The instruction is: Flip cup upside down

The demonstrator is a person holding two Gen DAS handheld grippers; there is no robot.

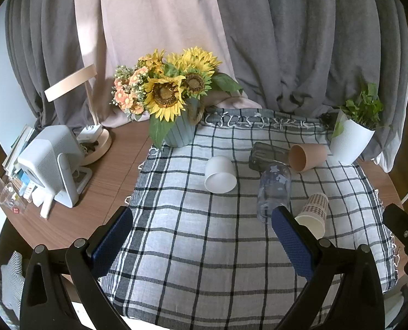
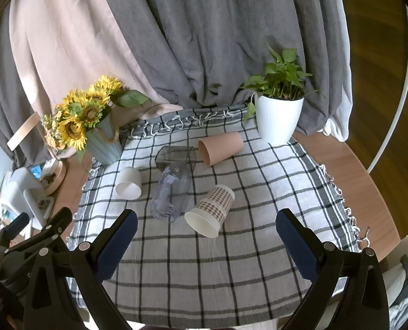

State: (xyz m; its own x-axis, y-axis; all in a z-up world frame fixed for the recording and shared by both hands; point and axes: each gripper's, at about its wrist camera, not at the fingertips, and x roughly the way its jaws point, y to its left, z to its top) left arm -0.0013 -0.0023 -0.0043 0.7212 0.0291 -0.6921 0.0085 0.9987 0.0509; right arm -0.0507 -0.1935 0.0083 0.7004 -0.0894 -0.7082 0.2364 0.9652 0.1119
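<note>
Several cups lie on their sides on a checked cloth (image 1: 193, 247) (image 2: 231, 269): a white cup (image 1: 219, 174) (image 2: 128, 183), a clear glass with blue print (image 1: 274, 191) (image 2: 171, 192), a dark grey glass (image 1: 264, 155) (image 2: 176, 157), a tan cup (image 1: 307, 156) (image 2: 220, 147) and a checked paper cup (image 1: 313, 214) (image 2: 210, 210). My left gripper (image 1: 201, 220) is open and empty, above the cloth's near part. My right gripper (image 2: 206, 222) is open and empty, just short of the paper cup's mouth.
A blue pot of sunflowers (image 1: 176, 101) (image 2: 94, 126) stands at the cloth's far left corner. A white pot with a green plant (image 1: 353, 134) (image 2: 279, 112) stands at the far right. A white device (image 1: 52, 162) and a lamp base (image 1: 99, 140) sit on the wooden table at left. Curtains hang behind.
</note>
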